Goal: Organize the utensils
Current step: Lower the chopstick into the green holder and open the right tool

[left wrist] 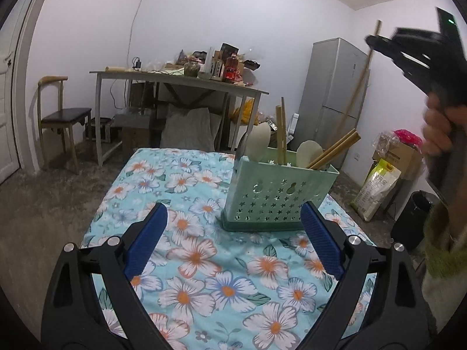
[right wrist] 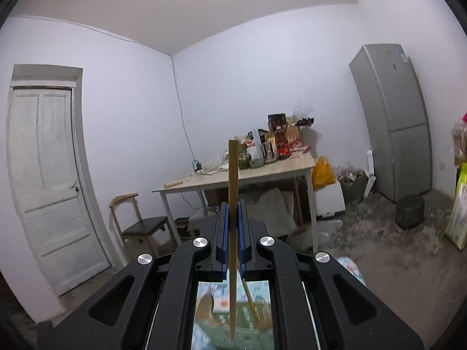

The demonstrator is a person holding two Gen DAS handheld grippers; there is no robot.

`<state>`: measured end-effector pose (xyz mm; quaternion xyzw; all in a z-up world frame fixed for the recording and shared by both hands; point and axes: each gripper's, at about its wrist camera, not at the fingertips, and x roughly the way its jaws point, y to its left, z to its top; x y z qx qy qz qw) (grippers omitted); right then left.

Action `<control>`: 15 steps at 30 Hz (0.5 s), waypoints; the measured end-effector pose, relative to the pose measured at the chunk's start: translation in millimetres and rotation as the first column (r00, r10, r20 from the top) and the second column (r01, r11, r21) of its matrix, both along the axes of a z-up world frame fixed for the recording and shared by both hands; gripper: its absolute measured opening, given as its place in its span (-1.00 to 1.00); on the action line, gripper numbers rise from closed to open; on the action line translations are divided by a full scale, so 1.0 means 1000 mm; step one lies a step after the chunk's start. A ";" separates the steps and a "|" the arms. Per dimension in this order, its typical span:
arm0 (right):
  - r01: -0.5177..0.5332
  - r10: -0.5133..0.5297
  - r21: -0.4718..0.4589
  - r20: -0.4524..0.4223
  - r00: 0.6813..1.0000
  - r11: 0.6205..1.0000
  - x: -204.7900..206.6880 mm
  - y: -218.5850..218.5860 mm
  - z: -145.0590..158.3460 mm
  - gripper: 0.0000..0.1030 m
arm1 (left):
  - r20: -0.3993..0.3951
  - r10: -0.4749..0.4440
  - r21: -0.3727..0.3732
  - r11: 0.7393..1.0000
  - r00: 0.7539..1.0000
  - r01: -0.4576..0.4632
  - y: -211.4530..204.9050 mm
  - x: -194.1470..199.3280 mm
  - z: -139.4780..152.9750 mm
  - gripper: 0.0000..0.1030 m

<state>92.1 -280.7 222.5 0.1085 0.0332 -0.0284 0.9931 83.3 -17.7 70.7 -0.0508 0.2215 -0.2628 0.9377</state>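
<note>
A pale green perforated utensil holder [left wrist: 277, 195] stands on the floral tablecloth [left wrist: 204, 262], with wooden chopsticks [left wrist: 335, 148] and pale spoons [left wrist: 258, 143] sticking out of it. My left gripper [left wrist: 233, 208] hovers low over the cloth just in front of the holder, open wide with nothing between its blue pads [left wrist: 149, 236]. My right gripper [right wrist: 233, 204] is raised level above the holder and is shut on one upright wooden chopstick [right wrist: 232, 169]. In the left wrist view that right gripper [left wrist: 370, 40] shows at the upper right, held by a hand [left wrist: 437, 128].
Beyond the cloth's far edge are a cluttered table [left wrist: 175, 77], a wooden chair [left wrist: 62, 116] and a grey fridge [left wrist: 335, 87]. Sacks and boxes [left wrist: 376, 186] and a black bin [left wrist: 414, 221] stand on the floor to the right. A white door [right wrist: 49, 180] is at the left.
</note>
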 end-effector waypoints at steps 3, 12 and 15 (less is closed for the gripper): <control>0.016 -0.016 -0.020 -0.011 1.000 1.000 0.027 0.005 -0.005 -0.88 | -0.013 0.002 0.006 1.000 1.000 -0.002 0.000 0.004 -0.005 0.73; 0.065 -0.074 -0.082 -0.120 0.990 0.995 0.089 0.019 -0.061 -0.88 | -0.050 -0.009 0.006 1.000 0.999 0.010 -0.010 0.014 -0.015 0.73; 0.049 -0.055 -0.043 -0.160 0.985 0.998 0.092 0.012 -0.070 -0.79 | -0.055 -0.005 0.014 1.000 0.998 0.006 -0.010 0.016 -0.017 0.73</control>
